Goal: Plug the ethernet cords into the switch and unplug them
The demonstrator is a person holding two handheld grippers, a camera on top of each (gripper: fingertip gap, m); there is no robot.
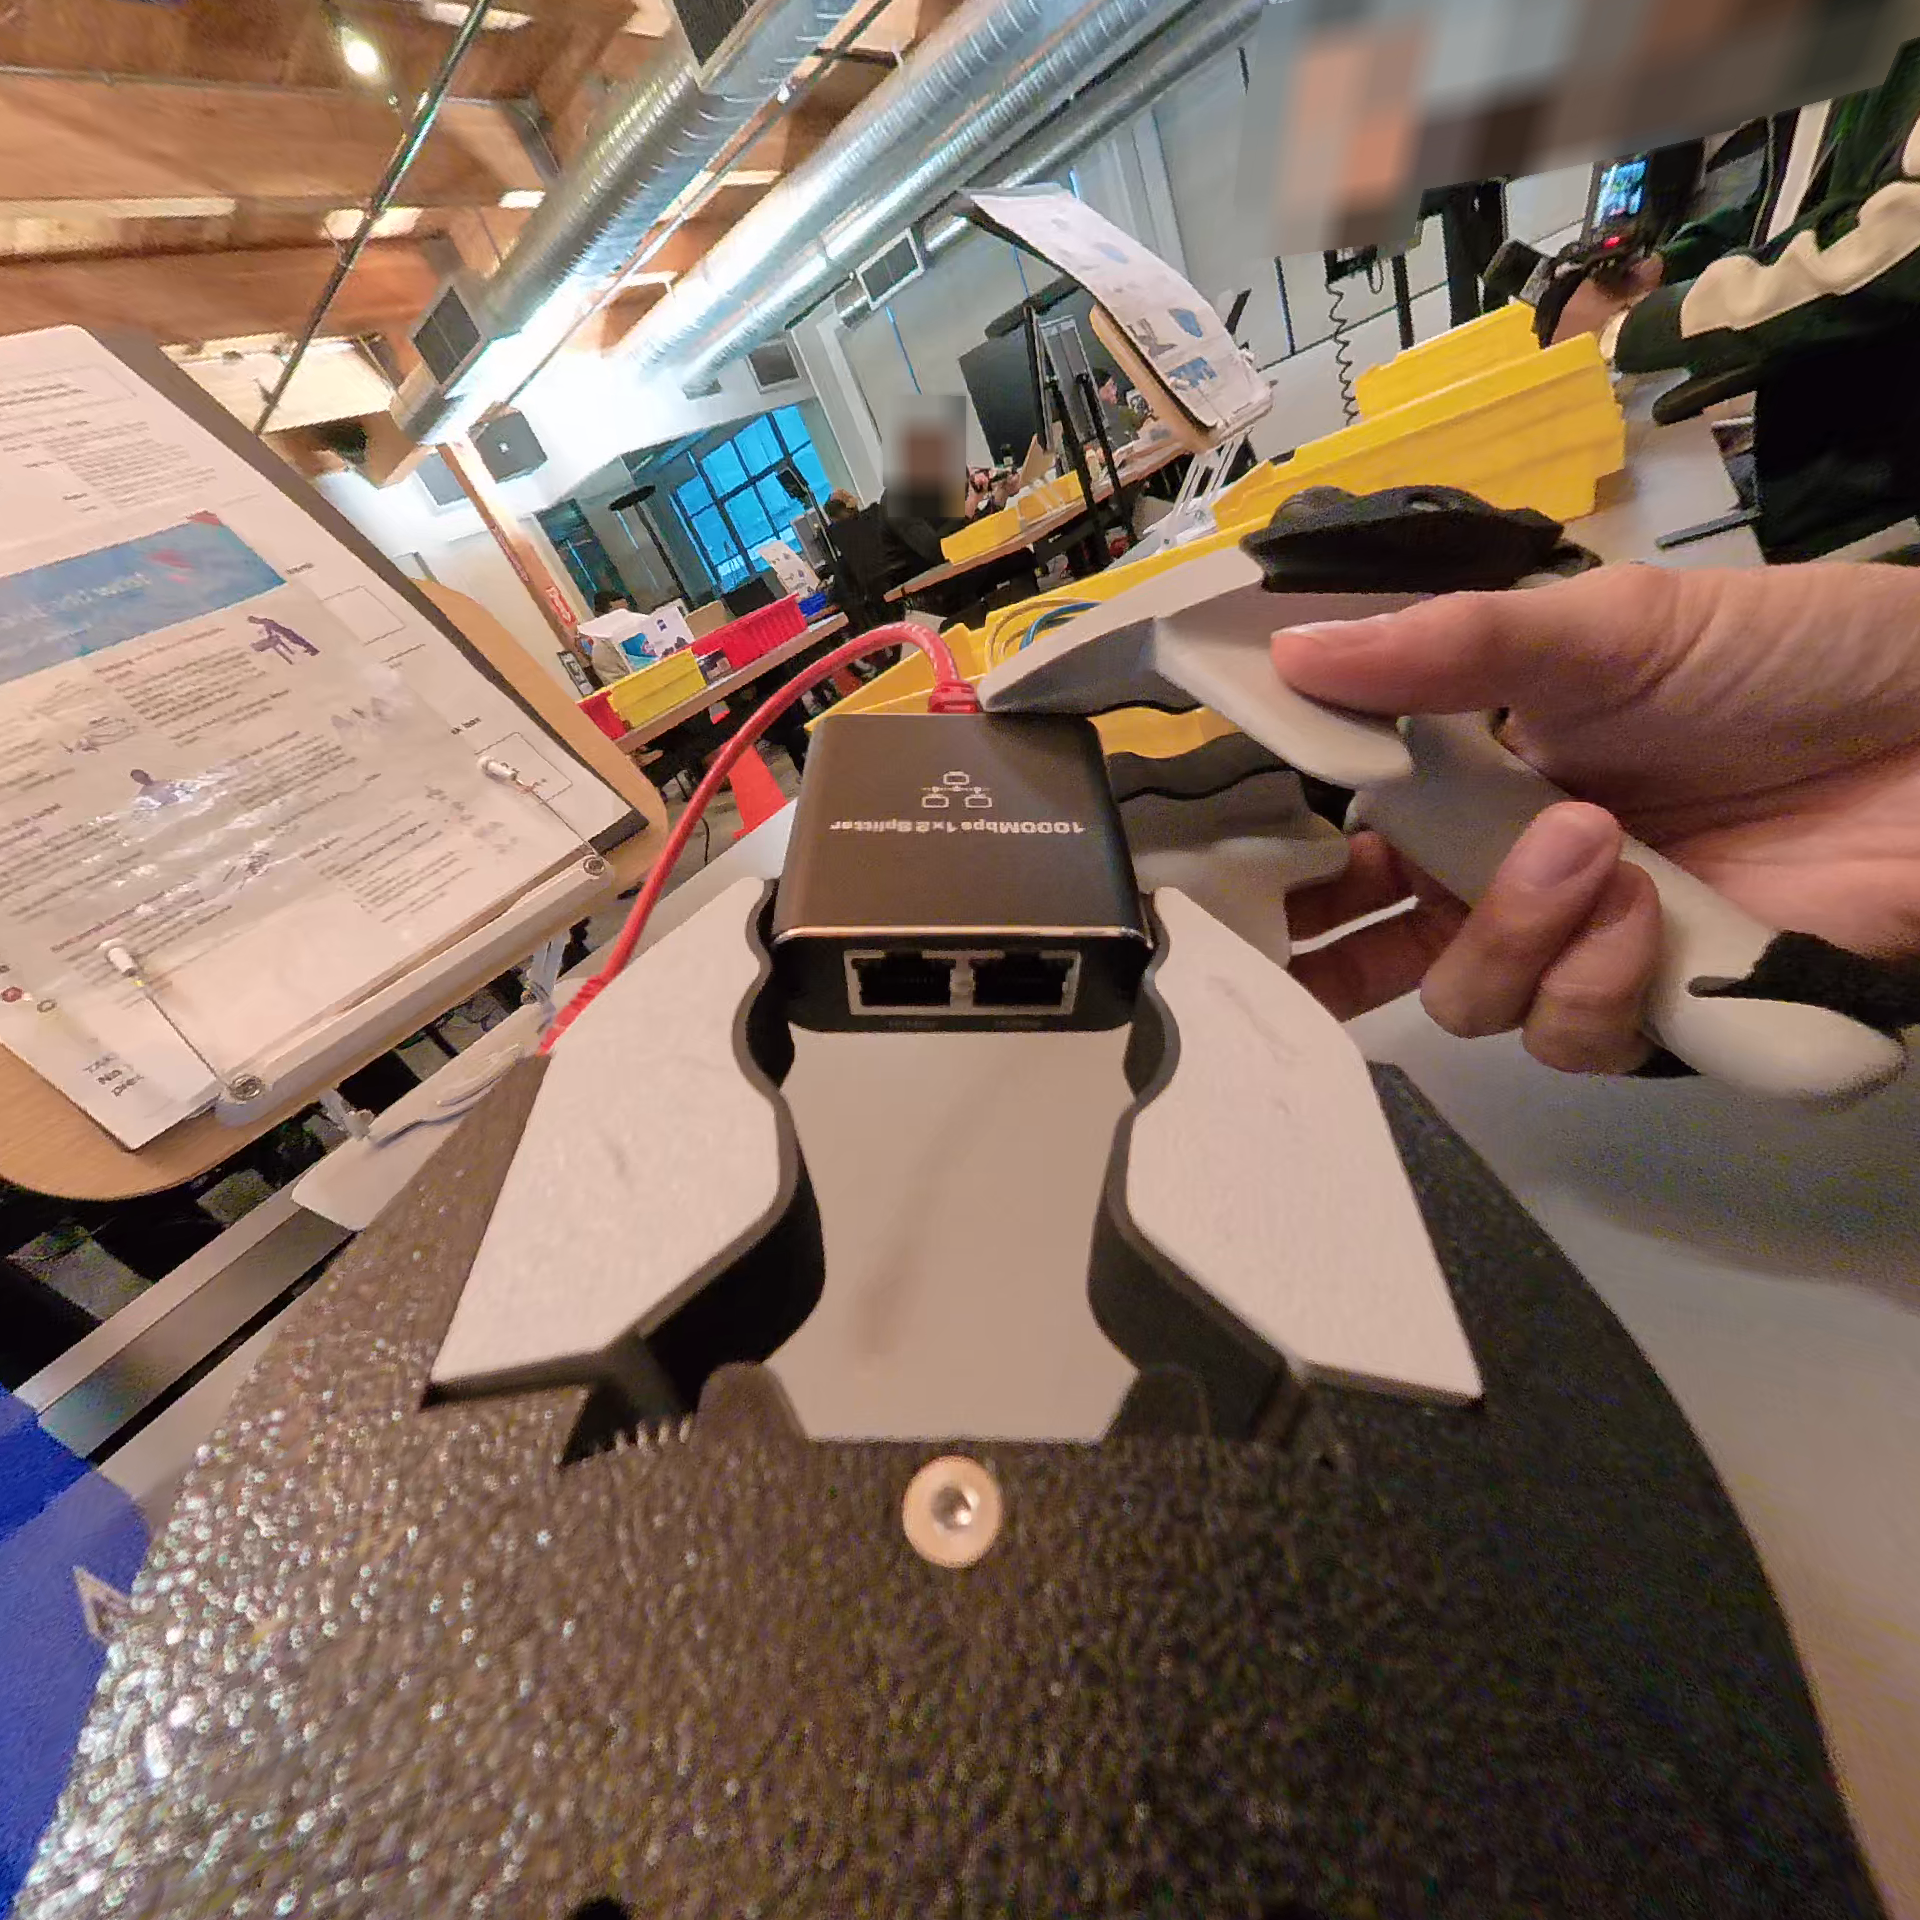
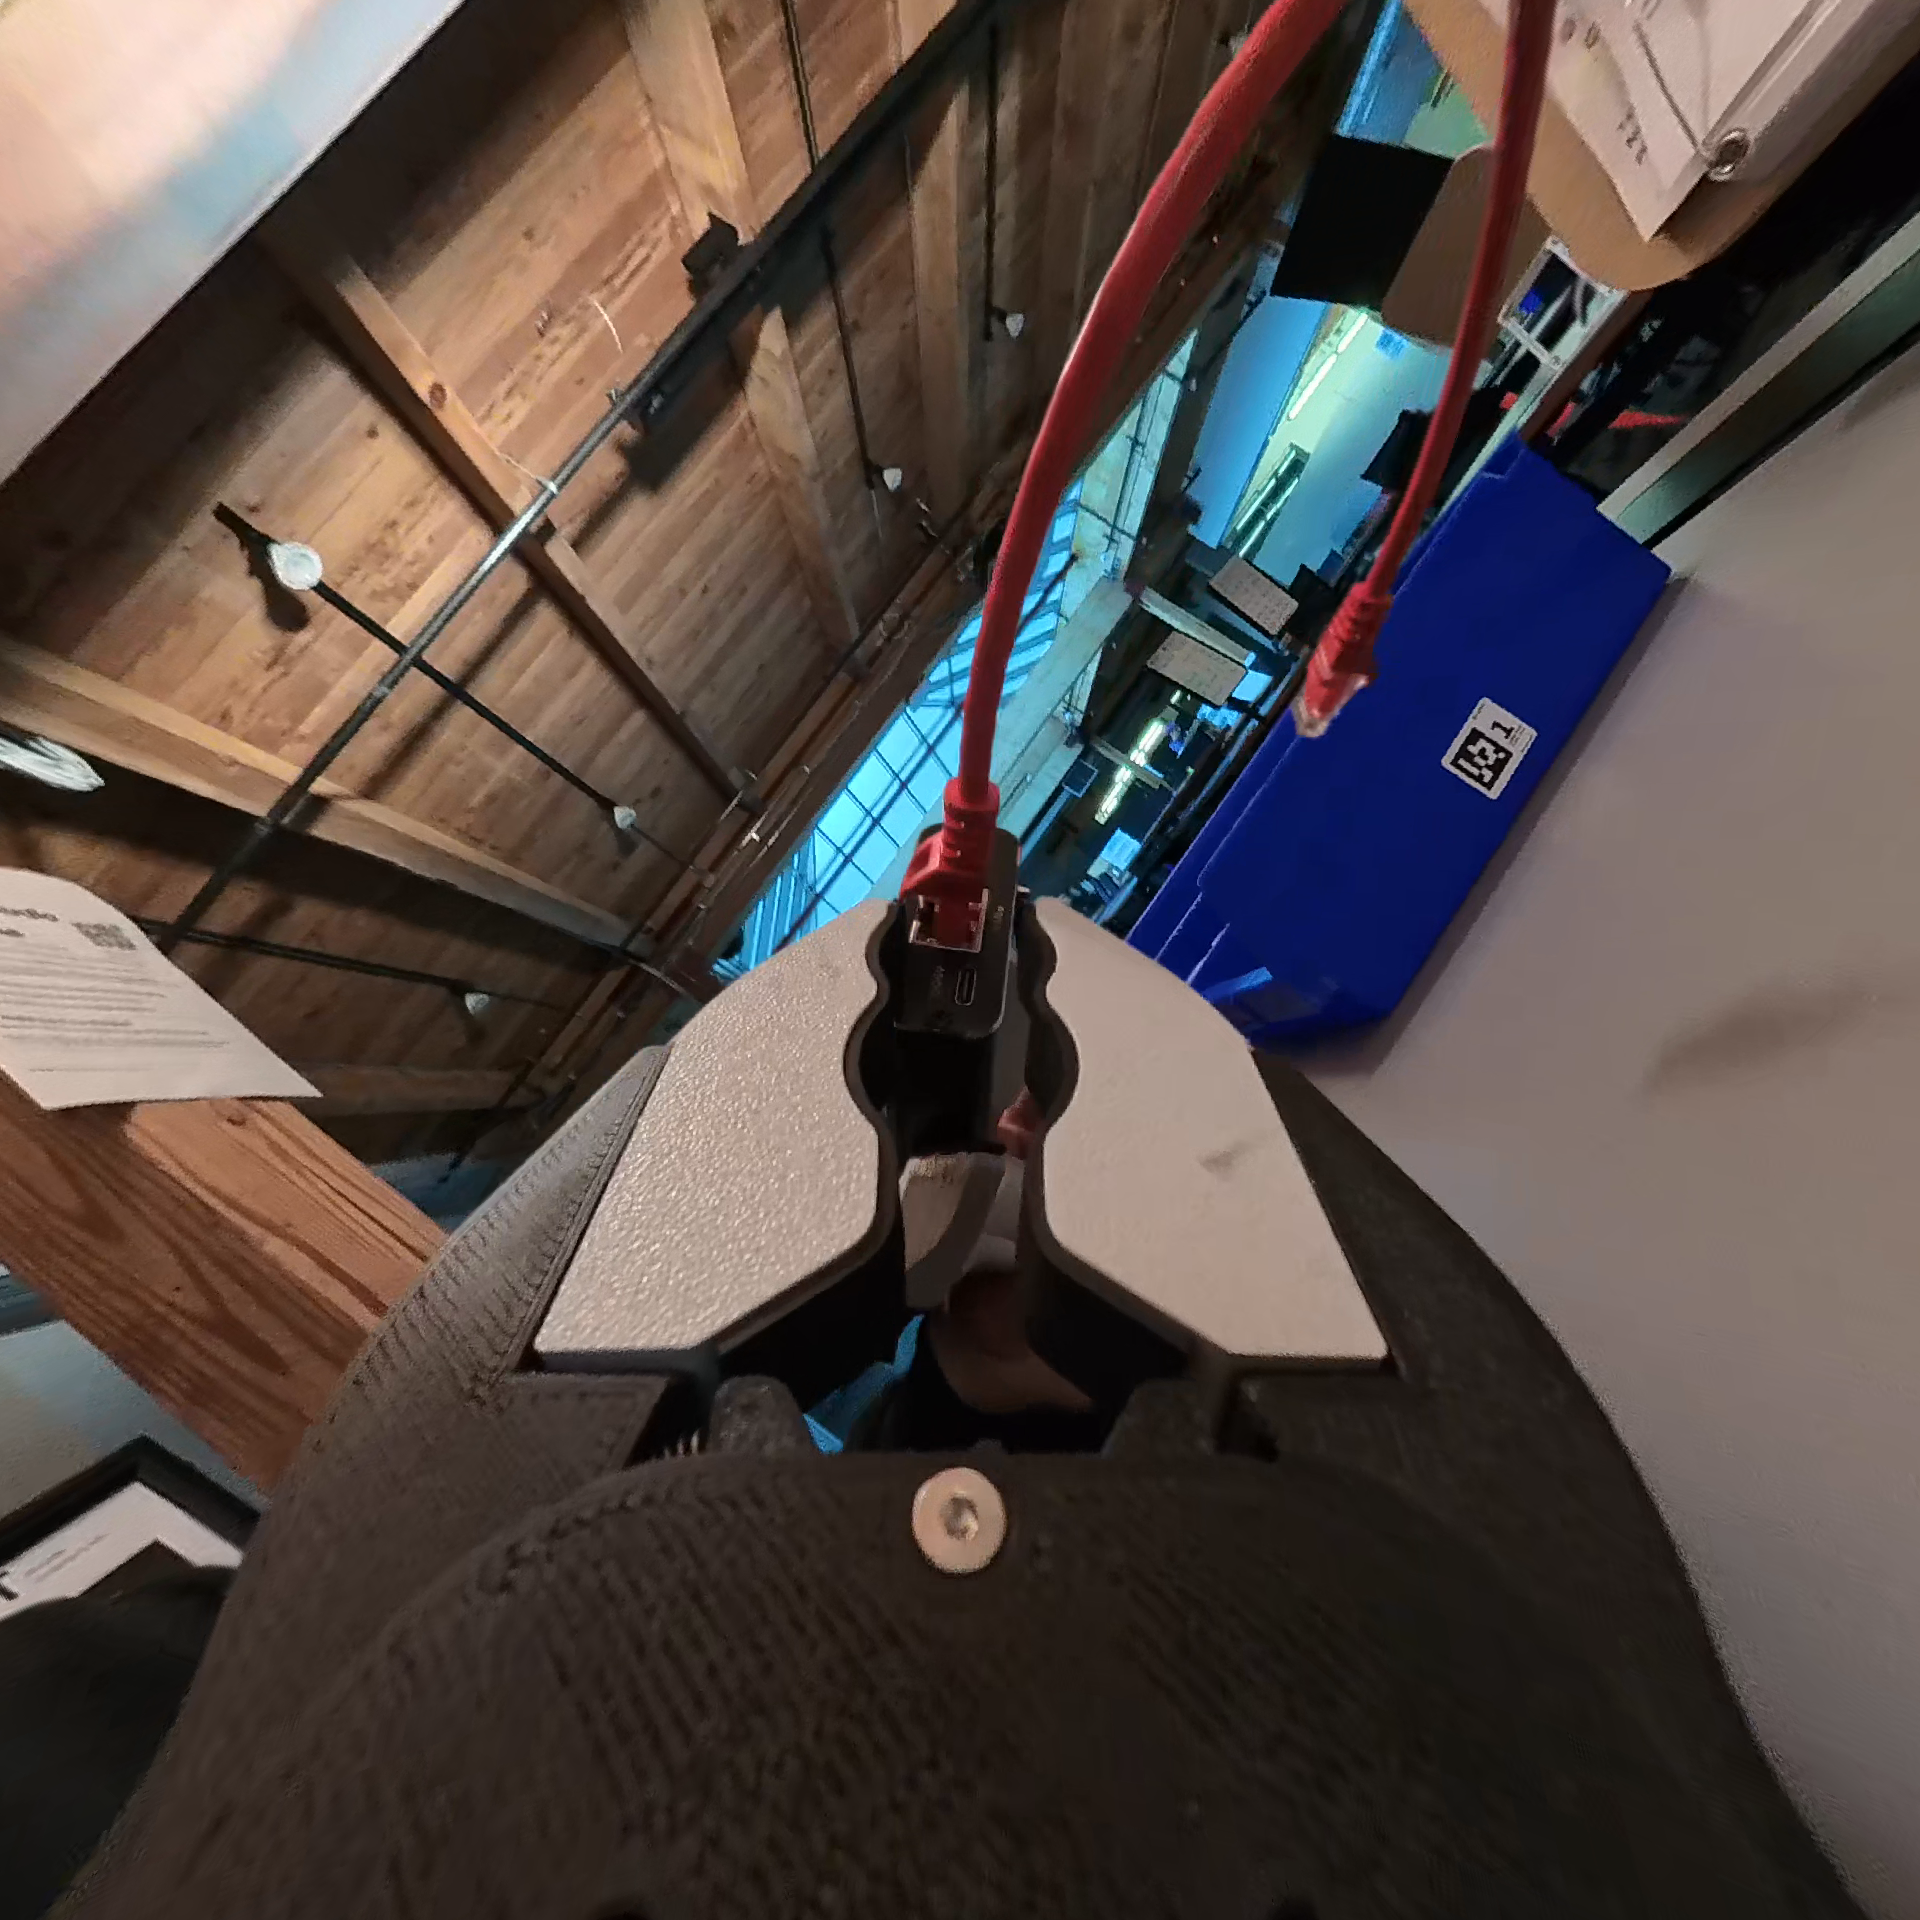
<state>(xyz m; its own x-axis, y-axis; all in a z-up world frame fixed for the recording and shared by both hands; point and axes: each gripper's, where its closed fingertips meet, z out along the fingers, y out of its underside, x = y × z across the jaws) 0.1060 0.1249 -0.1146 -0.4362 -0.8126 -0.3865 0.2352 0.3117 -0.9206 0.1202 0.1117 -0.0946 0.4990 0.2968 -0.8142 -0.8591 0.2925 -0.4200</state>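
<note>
Switch: black box (image 1: 961, 831) sits between the tips of my left gripper (image 1: 961, 966), its two empty ports facing back toward my camera.
Left jaws: narrow, clamped on the switch's sides.
Right gripper: my right gripper (image 2: 951, 997) grips the far end of the same switch (image 2: 954, 997); in the left view I see it (image 1: 1122, 644) beyond the box, held by a bare hand (image 1: 1621, 790).
Right jaws: narrow, closed on the switch.
Red cord: one plug (image 2: 951, 894) is seated in the port just past my right jaw tips; the cord (image 1: 727, 769) loops up and away from there.
Loose plug: the cord's other end (image 2: 1335, 675) hangs free, ahead and to the right of my right jaws, in front of a blue bin (image 2: 1403, 831).
Left of left jaws: instruction sheet on a stand (image 1: 260, 727).
</note>
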